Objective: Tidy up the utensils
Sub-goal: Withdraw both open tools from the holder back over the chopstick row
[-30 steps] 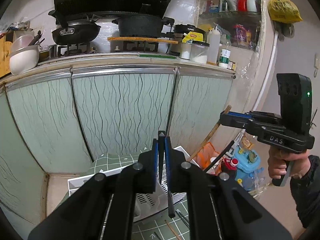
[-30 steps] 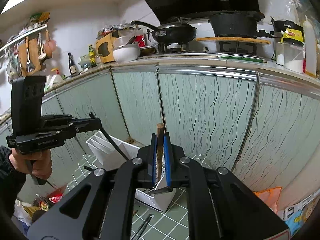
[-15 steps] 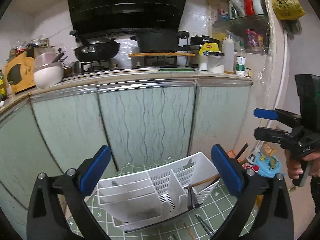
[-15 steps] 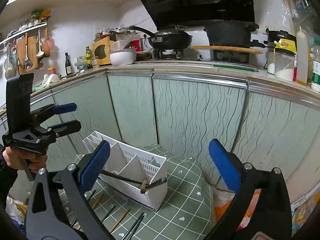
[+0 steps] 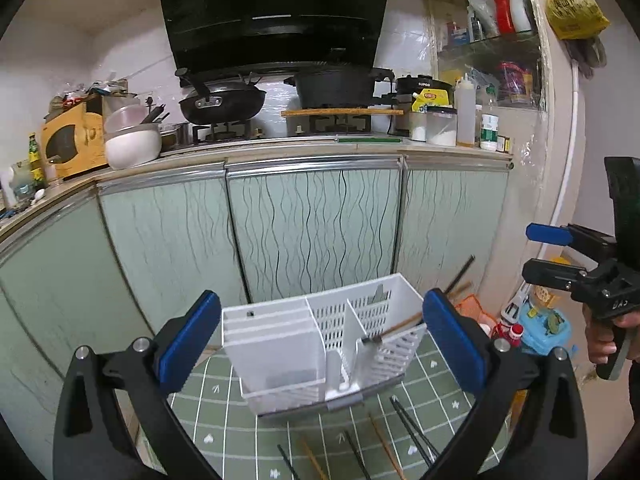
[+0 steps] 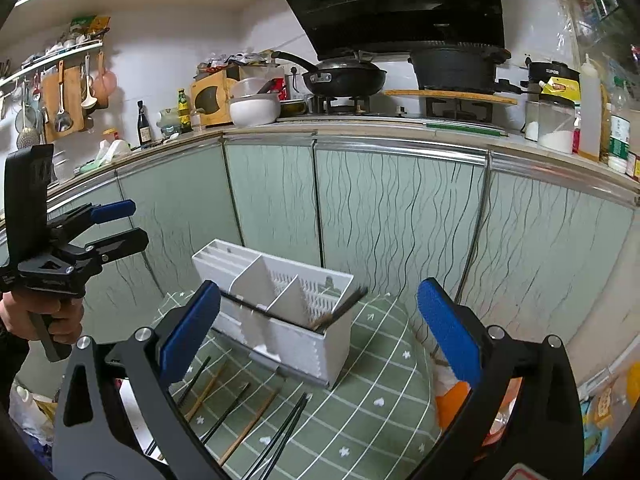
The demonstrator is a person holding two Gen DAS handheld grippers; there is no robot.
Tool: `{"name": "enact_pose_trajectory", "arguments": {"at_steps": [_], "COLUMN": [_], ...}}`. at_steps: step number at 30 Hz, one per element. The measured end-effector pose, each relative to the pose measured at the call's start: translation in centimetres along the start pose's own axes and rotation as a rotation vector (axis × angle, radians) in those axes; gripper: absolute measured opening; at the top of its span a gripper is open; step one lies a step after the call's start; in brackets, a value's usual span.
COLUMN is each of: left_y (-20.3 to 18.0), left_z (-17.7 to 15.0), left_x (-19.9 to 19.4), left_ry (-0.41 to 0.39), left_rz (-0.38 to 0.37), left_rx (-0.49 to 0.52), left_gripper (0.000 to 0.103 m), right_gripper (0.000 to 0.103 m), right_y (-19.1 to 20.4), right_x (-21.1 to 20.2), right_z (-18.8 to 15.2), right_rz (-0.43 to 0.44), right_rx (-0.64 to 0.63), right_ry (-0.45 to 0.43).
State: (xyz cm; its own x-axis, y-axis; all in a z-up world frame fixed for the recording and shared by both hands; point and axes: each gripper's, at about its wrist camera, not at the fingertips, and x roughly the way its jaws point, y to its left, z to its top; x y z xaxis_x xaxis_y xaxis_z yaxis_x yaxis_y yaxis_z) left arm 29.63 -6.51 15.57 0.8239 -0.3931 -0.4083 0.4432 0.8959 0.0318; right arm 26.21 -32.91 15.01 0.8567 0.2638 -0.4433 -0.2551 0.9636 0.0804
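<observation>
A white utensil caddy (image 5: 276,344) with several compartments stands on a green checked mat (image 5: 216,408). A brown chopstick (image 5: 400,325) and a black chopstick (image 5: 460,274) lean in its right-hand compartment. In the right wrist view the caddy (image 6: 296,344) holds a black chopstick (image 6: 248,307) lying across its dividers and a brown chopstick (image 6: 325,322). Several loose chopsticks (image 6: 240,412) lie on the mat in front of it. My left gripper (image 5: 320,304) is open and empty just short of the caddy. My right gripper (image 6: 318,292) is open and empty too, and apart from it.
Green cabinet doors (image 5: 316,232) stand close behind the caddy under a counter with pans. The right gripper (image 5: 534,252) hangs at the right edge of the left wrist view. Toys and an orange object (image 5: 536,328) lie on the floor to the right.
A second ago each gripper was shut on a chopstick above the caddy. Both have opened wide and drawn back, and the chopsticks now rest in the caddy.
</observation>
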Motion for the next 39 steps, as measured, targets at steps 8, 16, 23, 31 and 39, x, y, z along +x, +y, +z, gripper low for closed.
{"name": "enact_pose_trajectory", "arguments": {"at_steps": [8,16,23,31,39], "left_y": [-0.9,-2.5,-3.3,-3.7,-3.6], "left_z": [-3.0,-6.2,-9.2,-13.5,-17.3], "left_x": [-3.8,-6.4,-6.9,-6.4,-5.9], "left_ry": [-0.012,-0.023,-0.003,0.046,0.07], "left_rz": [0.049,0.12,0.152,0.163,0.206], "left_rx": [-0.024,0.004,-0.012,-0.039,-0.065], "left_gripper": [0.099,0.099,0.099,0.099,0.099], "right_gripper": [0.095,0.095,0.095,0.095,0.095], "right_y": [2.4,4.1,5.1,5.8,6.3], "right_x": [-2.6,-3.7,-3.8,-3.1,-2.4], "right_z": [-3.2,-7.8,-11.6,-15.3,-18.3], "right_rz": [-0.028,-0.056,-0.094,-0.133,-0.172], "right_rx": [-0.029,-0.029,-0.011,0.015,0.018], "right_ry": [-0.003,0.015,0.038,0.091,0.107]}}
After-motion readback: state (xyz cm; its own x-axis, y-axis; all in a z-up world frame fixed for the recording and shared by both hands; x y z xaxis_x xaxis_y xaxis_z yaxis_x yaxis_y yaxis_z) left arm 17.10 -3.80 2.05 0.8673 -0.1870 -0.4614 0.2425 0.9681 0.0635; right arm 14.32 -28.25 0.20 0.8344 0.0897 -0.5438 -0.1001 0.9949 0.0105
